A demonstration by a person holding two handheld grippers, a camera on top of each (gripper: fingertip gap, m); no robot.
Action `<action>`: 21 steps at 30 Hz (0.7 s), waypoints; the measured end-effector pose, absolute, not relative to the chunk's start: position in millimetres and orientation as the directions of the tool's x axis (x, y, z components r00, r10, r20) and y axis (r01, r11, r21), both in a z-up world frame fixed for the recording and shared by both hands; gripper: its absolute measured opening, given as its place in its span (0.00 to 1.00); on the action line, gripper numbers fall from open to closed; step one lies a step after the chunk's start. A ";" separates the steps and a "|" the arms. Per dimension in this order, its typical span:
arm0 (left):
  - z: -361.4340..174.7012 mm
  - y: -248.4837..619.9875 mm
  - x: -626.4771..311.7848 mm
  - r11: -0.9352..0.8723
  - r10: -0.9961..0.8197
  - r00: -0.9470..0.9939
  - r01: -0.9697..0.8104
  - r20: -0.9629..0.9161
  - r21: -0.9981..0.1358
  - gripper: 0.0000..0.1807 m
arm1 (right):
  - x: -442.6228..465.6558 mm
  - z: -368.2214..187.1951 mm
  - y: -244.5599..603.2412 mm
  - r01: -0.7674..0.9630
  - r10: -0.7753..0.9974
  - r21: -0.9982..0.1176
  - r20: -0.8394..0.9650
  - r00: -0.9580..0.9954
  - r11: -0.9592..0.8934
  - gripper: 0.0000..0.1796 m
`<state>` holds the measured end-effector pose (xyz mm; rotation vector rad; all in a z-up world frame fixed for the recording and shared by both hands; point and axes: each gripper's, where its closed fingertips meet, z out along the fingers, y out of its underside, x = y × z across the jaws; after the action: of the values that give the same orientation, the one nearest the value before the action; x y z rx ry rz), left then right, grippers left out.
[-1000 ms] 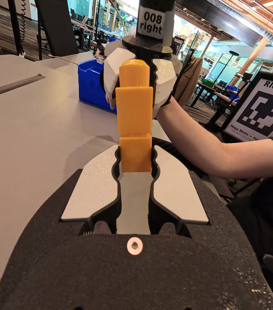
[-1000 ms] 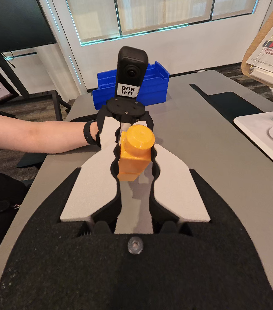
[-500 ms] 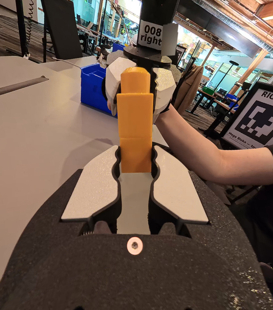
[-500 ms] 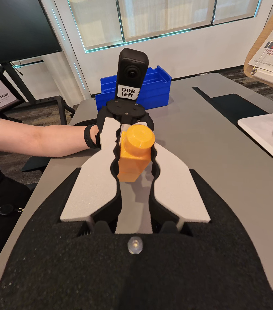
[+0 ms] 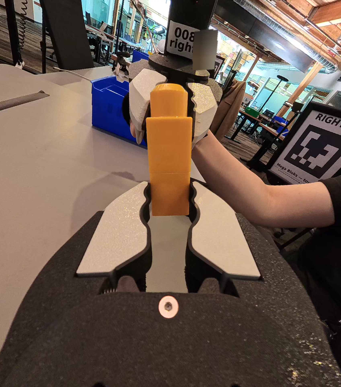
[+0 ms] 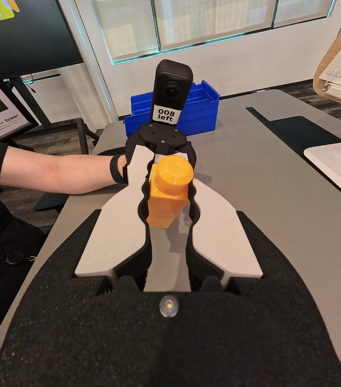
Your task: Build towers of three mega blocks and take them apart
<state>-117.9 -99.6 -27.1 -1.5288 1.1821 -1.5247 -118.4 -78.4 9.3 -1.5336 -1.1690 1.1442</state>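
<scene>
Grey table (image 6: 270, 188) carried a blue bin (image 6: 198, 117) at its far end. Above it, left gripper (image 5: 169, 199) clamped the bottom orange block (image 5: 169, 196); right gripper (image 6: 168, 201) clamped the top orange block (image 6: 171, 188). Uneven pressing risked a crooked joint or slipped grip.

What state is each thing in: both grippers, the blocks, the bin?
left gripper: shut on lower orange block
right gripper: shut on upper orange block
blocks: pressed together, seam closed, held upright above the table
blue bin: on table, contents unseen
</scene>
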 end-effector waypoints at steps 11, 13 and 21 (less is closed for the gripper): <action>-25.0 -91.0 -121.2 -0.376 -0.920 -0.089 -0.081 0.383 -0.923 0.19 | -120.8 8.8 -71.5 0.158 0.978 -0.977 -0.116 0.174 -0.144 0.20; -18.2 -86.6 -126.1 -0.363 -0.928 -0.073 -0.042 0.365 -0.931 0.19 | -121.2 10.5 -65.5 0.143 0.973 -0.985 -0.069 0.219 -0.102 0.26; -16.4 -85.0 -130.4 -0.308 -0.950 -0.048 -0.032 0.309 -0.951 0.19 | -141.0 0.6 -74.5 0.152 0.976 -0.969 -0.178 0.123 -0.196 0.21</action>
<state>-130.4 -85.0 -16.4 -1.4305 1.1017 -1.4671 -141.0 -74.5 0.6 -1.5203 -1.1497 1.1812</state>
